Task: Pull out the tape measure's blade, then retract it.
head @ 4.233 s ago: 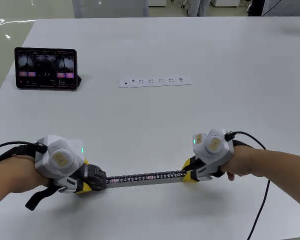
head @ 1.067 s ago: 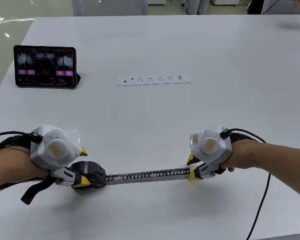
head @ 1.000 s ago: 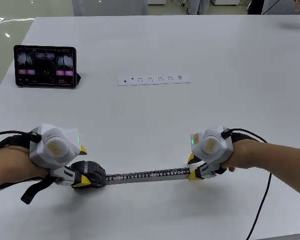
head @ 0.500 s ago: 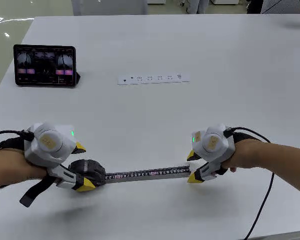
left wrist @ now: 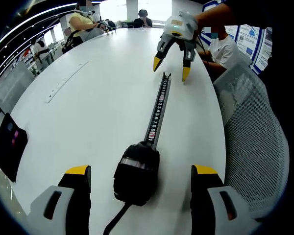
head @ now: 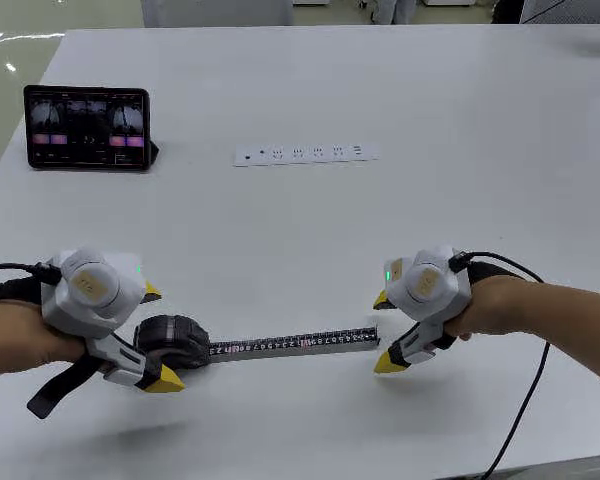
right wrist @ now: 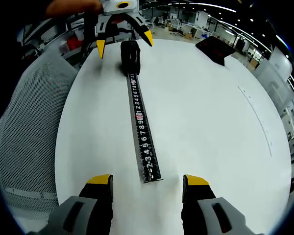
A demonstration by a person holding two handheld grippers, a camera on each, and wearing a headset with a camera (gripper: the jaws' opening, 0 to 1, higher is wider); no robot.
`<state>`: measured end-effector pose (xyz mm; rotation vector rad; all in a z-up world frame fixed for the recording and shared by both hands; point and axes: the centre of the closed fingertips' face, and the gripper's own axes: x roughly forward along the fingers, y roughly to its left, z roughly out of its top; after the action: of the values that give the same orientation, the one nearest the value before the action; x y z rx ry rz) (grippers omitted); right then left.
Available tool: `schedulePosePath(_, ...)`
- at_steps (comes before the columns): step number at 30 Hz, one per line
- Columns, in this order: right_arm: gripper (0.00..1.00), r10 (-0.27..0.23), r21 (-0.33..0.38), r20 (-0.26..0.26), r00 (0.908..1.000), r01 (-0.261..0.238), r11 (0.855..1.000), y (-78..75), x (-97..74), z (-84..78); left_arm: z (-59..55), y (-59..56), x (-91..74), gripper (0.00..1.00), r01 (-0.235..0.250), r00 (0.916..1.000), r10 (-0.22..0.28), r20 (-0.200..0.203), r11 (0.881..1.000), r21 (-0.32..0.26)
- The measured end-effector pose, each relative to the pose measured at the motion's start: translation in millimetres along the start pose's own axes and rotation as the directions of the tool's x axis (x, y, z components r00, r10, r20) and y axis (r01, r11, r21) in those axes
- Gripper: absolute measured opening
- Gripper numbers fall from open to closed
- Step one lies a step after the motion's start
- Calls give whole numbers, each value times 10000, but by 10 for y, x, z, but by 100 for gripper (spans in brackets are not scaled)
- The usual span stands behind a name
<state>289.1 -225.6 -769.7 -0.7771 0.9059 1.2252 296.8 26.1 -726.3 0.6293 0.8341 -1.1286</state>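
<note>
In the lower left of the head view the left gripper (head: 160, 336) has its yellow-tipped jaws spread wide, clasping nothing; they stand either side of the tape measure's black case (head: 172, 340), which rests on the white table (head: 430, 150). In the left gripper view the case (left wrist: 137, 171) sits low centre between the jaws with clear gaps to both. In the lower right of the head view the right gripper (head: 384, 332) is likewise spread and empty. In its own view the blade (right wrist: 140, 129) runs up the middle of the frame to the case, and the end hook (right wrist: 152, 178) lies on the table just in front of the jaw gap. The blade appears pulled out, so retracting looks like the step in hand. To do it well, close the left jaws squarely on the case, pinch the hook end with the right, and walk it back in line with the case mouth so the blade neither kinks nor whips. The blade's numerals read 2 through 9, then red marks; no brand is legible. Farther up sit a tablet (head: 86, 127) at upper left and a power strip (head: 300, 153) at upper centre.
</note>
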Motion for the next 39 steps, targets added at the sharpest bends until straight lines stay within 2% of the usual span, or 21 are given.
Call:
schedulePosePath(4,60,-176,122,93,9998,175,9998,-23,-6,21,-9,-13,-9,87,47,10000,-46,26,9997,-238)
schedulePosePath(6,62,-292,500,281,9992,278,9984,-39,-11,46,-20,-15,-10,88,9,10000,-8,29,9994,-338)
schedulePosePath(10,68,-534,815,561,9970,487,9955,-59,-31,74,-29,-21,-7,97,-224,9995,236,196,9983,-546)
schedulePosePath(12,71,-538,1029,624,9966,472,9936,-55,-47,68,-36,-22,-10,99,-234,9994,252,253,9972,-704)
schedulePosePath(14,74,-686,1682,1080,9918,497,9845,-65,-78,131,-46,-24,-13,99,-236,9992,266,314,9957,-901)
schedulePosePath(18,80,-1072,2031,1347,9851,784,9760,-113,-136,142,-53,10,-40,99,-449,9972,529,522,9884,-1450)
schedulePosePath(22,92,-1573,2459,1644,9738,1140,9626,-177,-188,149,-51,44,-74,99,-590,9946,747,725,9783,-1987)
schedulePosePath(23,93,-1655,2659,1826,9692,1134,9573,-185,-211,164,-38,62,-88,99,-670,9922,879,881,9739,-2169)
schedulePosePath(27,99,-1965,3065,1907,9618,1318,9427,-207,-261,122,-14,132,-146,99,-931,9841,1292,1218,9596,-2655)
schedulePosePath(29,99,-2036,3159,1990,9586,1339,9393,-211,-277,112,-8,155,-167,99,-960,9811,1394,1344,9530,-2875)
schedulePosePath(34,99,-2339,3650,2189,9473,1428,9200,-226,-337,59,-20,196,-222,99,-1074,9714,1724,1631,9321,-3460)
schedulePosePath(36,99,-2455,3768,2245,9430,1483,9143,-210,-371,41,-31,201,-242,99,-1083,9659,1873,1786,9193,-3783)
schedulePosePath(39,99,-2508,4141,2600,9325,1270,9013,-175,-415,39,-43,175,-267,99,-884,9598,1977,1992,8866,-4539)
